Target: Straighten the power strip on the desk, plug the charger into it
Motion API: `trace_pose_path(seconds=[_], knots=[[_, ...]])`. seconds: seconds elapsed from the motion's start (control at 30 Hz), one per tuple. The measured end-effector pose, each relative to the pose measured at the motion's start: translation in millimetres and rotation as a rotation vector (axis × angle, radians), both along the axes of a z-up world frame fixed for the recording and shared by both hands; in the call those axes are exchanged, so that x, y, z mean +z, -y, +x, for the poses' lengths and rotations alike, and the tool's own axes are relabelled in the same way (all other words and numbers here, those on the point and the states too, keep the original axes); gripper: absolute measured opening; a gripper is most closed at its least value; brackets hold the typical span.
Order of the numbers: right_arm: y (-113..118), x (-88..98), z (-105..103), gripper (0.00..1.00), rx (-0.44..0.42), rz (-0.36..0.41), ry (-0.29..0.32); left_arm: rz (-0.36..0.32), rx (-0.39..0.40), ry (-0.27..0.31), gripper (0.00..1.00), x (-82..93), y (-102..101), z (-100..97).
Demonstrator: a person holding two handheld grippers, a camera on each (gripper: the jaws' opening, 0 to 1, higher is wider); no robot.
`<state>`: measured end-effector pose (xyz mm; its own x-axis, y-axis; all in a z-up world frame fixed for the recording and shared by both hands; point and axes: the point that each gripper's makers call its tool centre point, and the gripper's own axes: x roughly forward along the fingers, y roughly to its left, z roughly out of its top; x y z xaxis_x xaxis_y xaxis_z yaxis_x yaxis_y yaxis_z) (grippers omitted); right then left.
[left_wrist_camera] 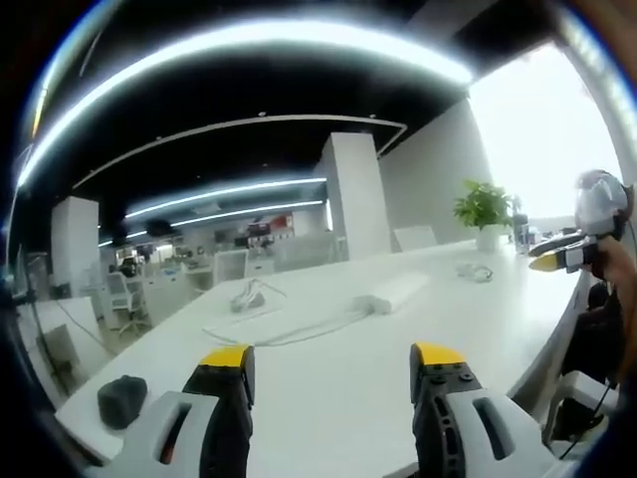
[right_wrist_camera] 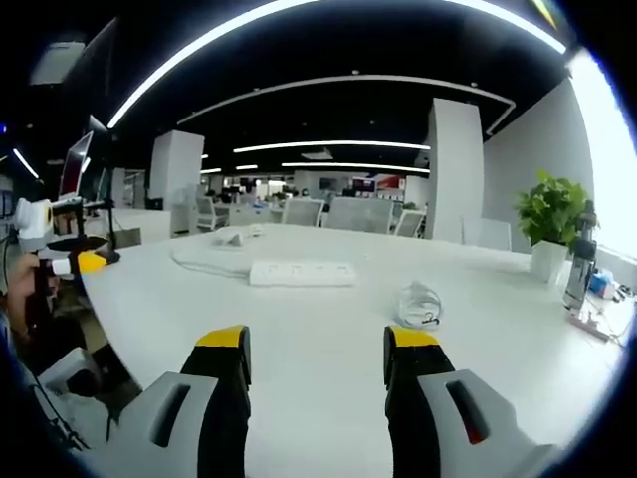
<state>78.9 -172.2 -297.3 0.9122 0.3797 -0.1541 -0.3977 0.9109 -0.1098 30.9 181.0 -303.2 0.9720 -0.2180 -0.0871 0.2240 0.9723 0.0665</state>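
A white power strip [left_wrist_camera: 393, 292] lies on the white desk [left_wrist_camera: 328, 388], its cord [left_wrist_camera: 289, 329] trailing left. In the right gripper view the power strip [right_wrist_camera: 302, 272] sits ahead of me, lying crosswise, with its cord [right_wrist_camera: 199, 264] running off to the left. A small white charger [left_wrist_camera: 249, 296] with a thin lead rests behind the cord; the charger [right_wrist_camera: 231, 237] also lies farther back on the left. My left gripper [left_wrist_camera: 333, 358] is open above the near desk, holding nothing. My right gripper [right_wrist_camera: 317, 344] is open too, well short of the strip.
A coiled clear cable [right_wrist_camera: 418, 304] lies right of the strip, and a black object [left_wrist_camera: 121, 400] sits at the desk's near left corner. A potted plant [right_wrist_camera: 550, 214] and a bottle [right_wrist_camera: 579, 269] stand at the far right. Office chairs [right_wrist_camera: 343, 214] line the far edge.
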Motion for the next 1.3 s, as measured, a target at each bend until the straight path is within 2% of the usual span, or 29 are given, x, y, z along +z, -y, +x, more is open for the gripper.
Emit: trace_pose_path(seconds=[0.27, 0.47, 0.93, 1.1, 1.3], knots=[[4, -3.2, 11, 0.53, -0.004, -0.001, -0.012, 0.003, -0.003, 0.002, 0.64, 0.4, 2, 6.5], [1, -2.6, 17, 0.53, 0.019, 0.012, -0.007, 0.043, -0.036, -0.001, 0.64, -3.5, 9, 12.1], [-9, -3.6, 32, 0.53, 0.058, 0.014, -0.004, 0.030, -0.063, 0.023, 0.63, -2.7, 12, 22.3], [-21, 0.6, 33, 0.53, 0.113, 0.028, 0.007, 0.029, -0.085, 0.030, 0.62, -3.0, 15, 28.0], [-26, 1.8, 40, 0.53, 0.124, 0.003, 0.014, 0.020, -0.124, 0.022, 0.60, -6.7, 23, 35.4]])
